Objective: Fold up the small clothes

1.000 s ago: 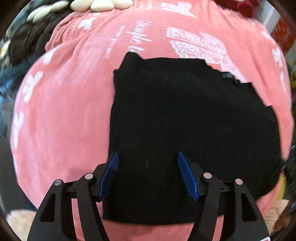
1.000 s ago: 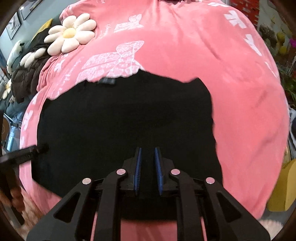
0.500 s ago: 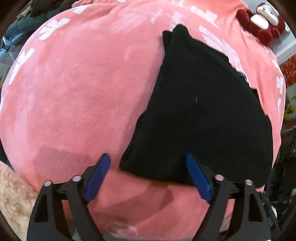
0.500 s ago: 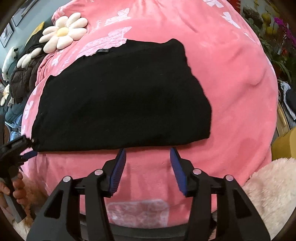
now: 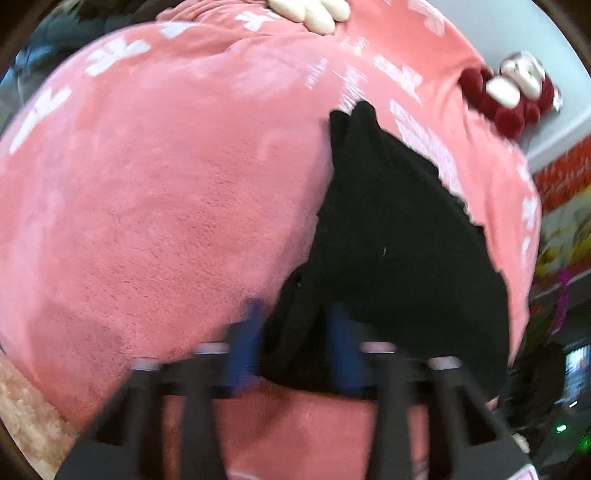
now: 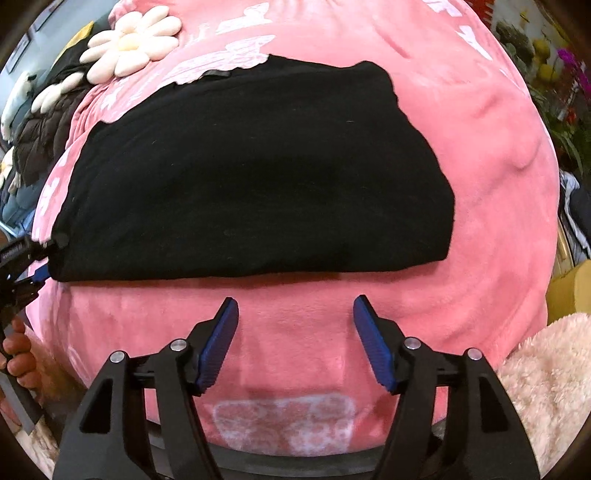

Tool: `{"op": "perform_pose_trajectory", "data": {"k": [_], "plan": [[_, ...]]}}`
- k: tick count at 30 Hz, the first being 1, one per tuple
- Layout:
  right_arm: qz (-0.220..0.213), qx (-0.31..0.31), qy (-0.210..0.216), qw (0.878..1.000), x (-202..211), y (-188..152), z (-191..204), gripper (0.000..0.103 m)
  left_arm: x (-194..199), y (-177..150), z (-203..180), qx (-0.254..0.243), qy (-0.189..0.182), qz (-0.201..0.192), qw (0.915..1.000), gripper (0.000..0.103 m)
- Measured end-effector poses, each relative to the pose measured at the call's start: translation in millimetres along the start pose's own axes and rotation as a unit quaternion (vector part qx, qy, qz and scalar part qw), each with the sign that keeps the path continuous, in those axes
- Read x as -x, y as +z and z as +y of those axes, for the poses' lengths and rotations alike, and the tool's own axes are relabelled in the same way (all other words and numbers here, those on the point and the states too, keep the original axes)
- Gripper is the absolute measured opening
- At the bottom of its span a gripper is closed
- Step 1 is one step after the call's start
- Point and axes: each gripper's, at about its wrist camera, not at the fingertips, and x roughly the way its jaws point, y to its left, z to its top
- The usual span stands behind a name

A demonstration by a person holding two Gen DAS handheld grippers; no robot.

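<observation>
- Left wrist view: blurred frame. Folded black knit garment (image 5: 399,236) lies on the pink plush blanket with white printed motifs (image 5: 166,206), running from about 12 o'clock down to 6 o'clock, right of centre.
- Left gripper (image 5: 295,343) at 6 o'clock; its jaws have just been closing, and the blue ribbed pads (image 5: 243,343) now sit on either side of the garment's bunched near corner, clamped on it.
- Red-and-white plush toy (image 5: 513,96) at 2 o'clock on the blanket's far edge; cream petal-shaped cushion (image 5: 314,11) at 12 o'clock.
- Right wrist view: sharp frame. Same black garment (image 6: 258,177) spread flat across the centre of the blanket (image 6: 480,221), its near folded edge straight.
- Right gripper (image 6: 295,343) at 6 o'clock; its jaws have just been opening, now stand wide apart with only bare blanket between them, just short of the garment's near edge.
- Left gripper (image 6: 22,258) visible at 9 o'clock, touching the garment's left corner; person's hand (image 6: 18,354) on its handle at 8 o'clock.
- Daisy-shaped cream cushion (image 6: 129,44) at 11 o'clock; pale fluffy fabric (image 6: 546,387) at 4 o'clock.
</observation>
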Motion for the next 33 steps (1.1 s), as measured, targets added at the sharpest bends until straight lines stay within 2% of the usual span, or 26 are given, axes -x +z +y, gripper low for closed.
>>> {"op": "perform_pose_trajectory", "data": {"k": [2,5,9,12,16,20,23,25,28,31,33], "plan": [[-0.001,-0.008,0.001,1.000,0,1,-3,0.064,2,0,1,0.002,-0.005,-0.002,1.0000,0.005],[-0.004,-0.018,0.001,1.000,0,2,-6,0.064,8,-3,-19,-0.047,0.018,-0.016,0.9986,0.004],[-0.014,-0.036,0.010,0.999,4,5,-12,0.064,36,2,-51,-0.083,0.000,-0.043,0.9956,0.004],[-0.025,-0.057,0.019,0.998,8,8,-19,0.064,57,11,-89,-0.109,-0.018,-0.062,0.9920,0.004],[-0.050,-0.097,0.034,0.993,19,13,-36,0.064,71,15,-167,-0.165,-0.055,-0.072,0.9822,0.003],[-0.069,-0.142,0.043,0.986,29,15,-58,0.070,53,-5,-241,-0.227,-0.087,-0.050,0.9687,0.003],[-0.080,-0.166,0.047,0.982,34,18,-71,0.070,18,-32,-272,-0.264,-0.078,-0.007,0.9614,0.005],[-0.089,-0.170,0.044,0.981,37,20,-74,0.070,-17,-52,-276,-0.275,-0.045,0.031,0.9598,0.006],[-0.103,-0.172,0.039,0.979,43,22,-80,0.070,-38,-70,-261,-0.260,-0.012,0.055,0.9640,0.007],[-0.103,-0.172,0.061,0.978,41,27,-81,0.075,-32,-77,-240,-0.246,-0.008,0.059,0.9674,0.020],[-0.096,-0.156,0.086,0.979,37,36,-75,0.075,-22,-76,-226,-0.250,0.005,0.053,0.9668,0.035]]}}
